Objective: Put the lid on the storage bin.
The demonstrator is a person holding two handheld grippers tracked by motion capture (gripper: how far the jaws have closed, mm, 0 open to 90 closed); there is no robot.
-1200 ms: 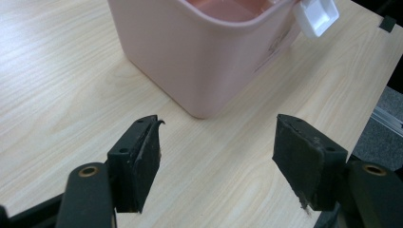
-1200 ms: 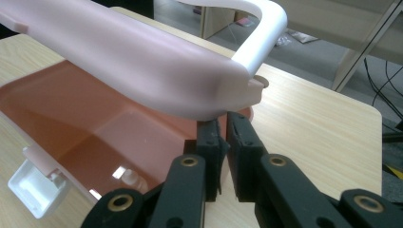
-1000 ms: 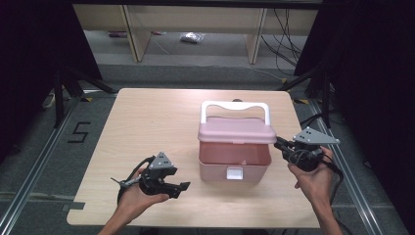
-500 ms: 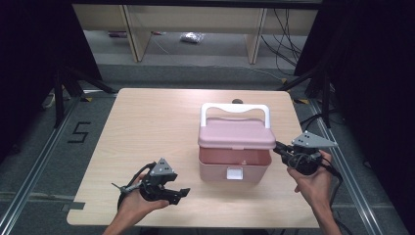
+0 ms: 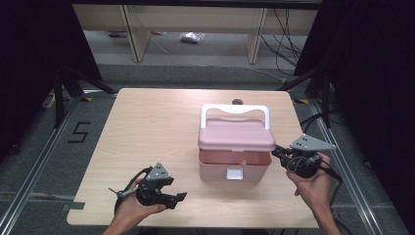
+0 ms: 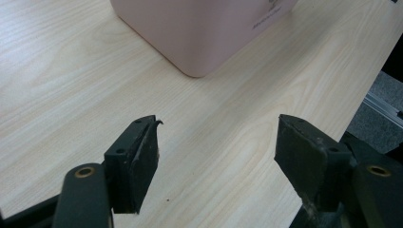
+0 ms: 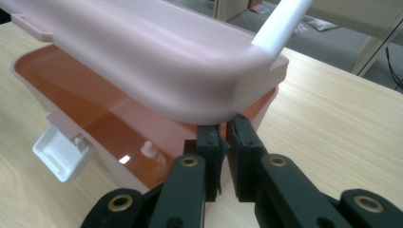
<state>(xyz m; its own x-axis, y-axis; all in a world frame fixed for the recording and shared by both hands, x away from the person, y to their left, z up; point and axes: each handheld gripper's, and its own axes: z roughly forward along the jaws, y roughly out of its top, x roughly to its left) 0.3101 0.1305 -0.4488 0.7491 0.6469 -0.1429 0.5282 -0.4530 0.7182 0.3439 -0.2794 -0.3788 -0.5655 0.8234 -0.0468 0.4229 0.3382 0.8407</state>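
We take the pink plastic box with a white handle [image 5: 235, 164] as our mark, right of centre on the light wooden table [image 5: 147, 132]. The left gripper [image 5: 169, 198] lies before it to the left; the right gripper [image 5: 275, 152] sits at its right edge.

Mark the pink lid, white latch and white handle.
pink lid [image 5: 237, 134], high view, middle of its top.
white latch [image 7: 59, 149], right gripper view, its flap.
white handle [image 5: 235, 108], high view, top bar.
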